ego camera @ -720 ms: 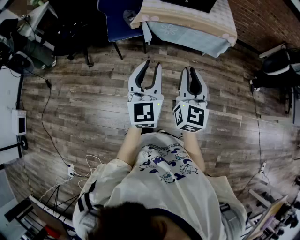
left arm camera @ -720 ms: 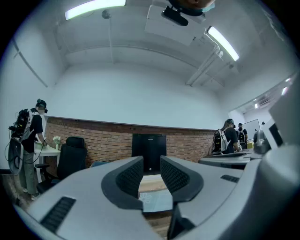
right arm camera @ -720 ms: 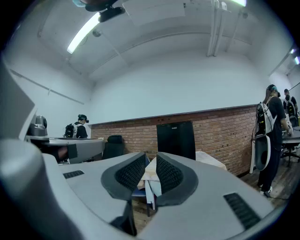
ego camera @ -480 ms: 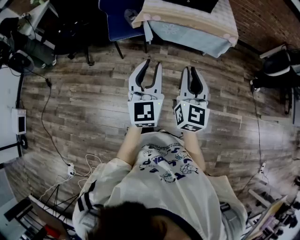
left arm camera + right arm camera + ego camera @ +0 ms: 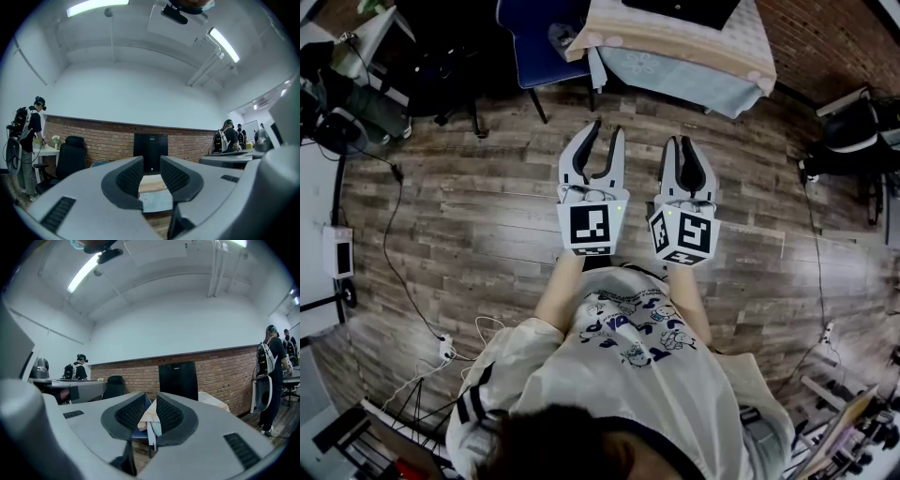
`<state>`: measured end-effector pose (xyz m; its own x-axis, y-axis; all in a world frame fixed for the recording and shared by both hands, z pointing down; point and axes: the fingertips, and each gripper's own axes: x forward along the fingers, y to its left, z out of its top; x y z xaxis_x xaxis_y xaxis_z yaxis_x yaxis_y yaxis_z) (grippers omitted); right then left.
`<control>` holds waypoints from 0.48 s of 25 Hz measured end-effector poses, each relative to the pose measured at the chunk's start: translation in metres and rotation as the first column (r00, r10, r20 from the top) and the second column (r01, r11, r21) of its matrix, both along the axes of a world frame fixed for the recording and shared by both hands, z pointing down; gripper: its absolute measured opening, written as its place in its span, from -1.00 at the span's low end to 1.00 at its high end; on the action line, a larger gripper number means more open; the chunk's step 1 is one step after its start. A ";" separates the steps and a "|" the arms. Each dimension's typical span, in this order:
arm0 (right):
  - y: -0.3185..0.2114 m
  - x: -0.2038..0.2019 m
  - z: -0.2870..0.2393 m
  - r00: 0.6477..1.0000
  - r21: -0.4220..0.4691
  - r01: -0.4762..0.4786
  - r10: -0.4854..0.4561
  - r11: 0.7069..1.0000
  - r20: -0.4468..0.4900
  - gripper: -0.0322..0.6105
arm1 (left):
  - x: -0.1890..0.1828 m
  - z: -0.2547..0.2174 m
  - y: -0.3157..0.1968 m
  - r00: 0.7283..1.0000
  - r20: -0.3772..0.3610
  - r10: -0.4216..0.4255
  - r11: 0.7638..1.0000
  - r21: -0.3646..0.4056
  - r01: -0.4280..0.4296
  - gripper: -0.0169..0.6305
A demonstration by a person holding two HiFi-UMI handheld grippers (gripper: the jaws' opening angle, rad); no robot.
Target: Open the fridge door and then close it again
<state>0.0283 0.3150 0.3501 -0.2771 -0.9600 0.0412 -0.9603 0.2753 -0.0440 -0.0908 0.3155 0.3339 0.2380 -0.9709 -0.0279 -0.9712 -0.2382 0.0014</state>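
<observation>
The fridge (image 5: 150, 152) is a small black box standing on a cloth-covered table (image 5: 694, 56) against the brick wall ahead; its door is shut. It also shows as the black fridge (image 5: 178, 379) in the right gripper view. I hold both grippers level, side by side over the wooden floor, well short of the table. My left gripper (image 5: 609, 127) has its jaws a little apart and empty; the table shows through the gap of the left gripper (image 5: 151, 161). My right gripper (image 5: 682, 141) has its fingertips almost together with nothing between them, as the right gripper (image 5: 151, 399) shows in its own view.
A blue chair (image 5: 534, 37) stands left of the table, a black office chair (image 5: 70, 159) further left. Cables (image 5: 389, 225) run over the floor at my left. A person (image 5: 28, 140) stands at a desk on the left, another person (image 5: 272, 376) on the right.
</observation>
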 end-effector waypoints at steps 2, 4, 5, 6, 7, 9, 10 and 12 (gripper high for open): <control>-0.002 -0.005 0.000 1.000 0.000 -0.013 0.013 1.000 0.002 -0.64 | -0.007 0.001 -0.003 1.000 -0.001 0.008 1.000 -0.001 -0.008 -0.57; -0.003 -0.012 0.001 1.000 -0.001 -0.025 0.025 1.000 0.004 -0.64 | -0.015 0.003 -0.005 1.000 -0.001 0.017 1.000 -0.003 -0.017 -0.57; -0.004 -0.016 0.002 1.000 -0.003 -0.029 0.029 1.000 0.004 -0.63 | -0.019 0.004 -0.006 1.000 -0.001 0.019 1.000 -0.004 -0.019 -0.57; -0.004 -0.019 0.003 0.999 -0.003 -0.033 0.033 0.999 0.002 -0.64 | -0.024 0.005 -0.008 1.000 -0.003 0.020 1.000 -0.005 -0.020 -0.57; -0.004 -0.022 0.004 0.999 -0.004 -0.036 0.036 0.999 0.000 -0.63 | -0.027 0.006 -0.009 1.000 -0.005 0.021 1.000 -0.007 -0.021 -0.57; -0.004 -0.026 0.006 0.999 -0.007 -0.042 0.042 0.999 -0.004 -0.63 | -0.033 0.009 -0.012 1.000 -0.010 0.024 1.000 -0.013 -0.024 -0.57; -0.004 -0.027 0.007 0.999 -0.011 -0.047 0.047 0.999 -0.004 -0.63 | -0.035 0.011 -0.013 1.000 -0.011 0.028 0.999 -0.017 -0.028 -0.57; -0.006 -0.028 0.011 0.998 -0.022 -0.055 0.055 0.998 -0.003 -0.63 | -0.037 0.014 -0.017 0.999 -0.014 0.035 0.999 -0.026 -0.035 -0.57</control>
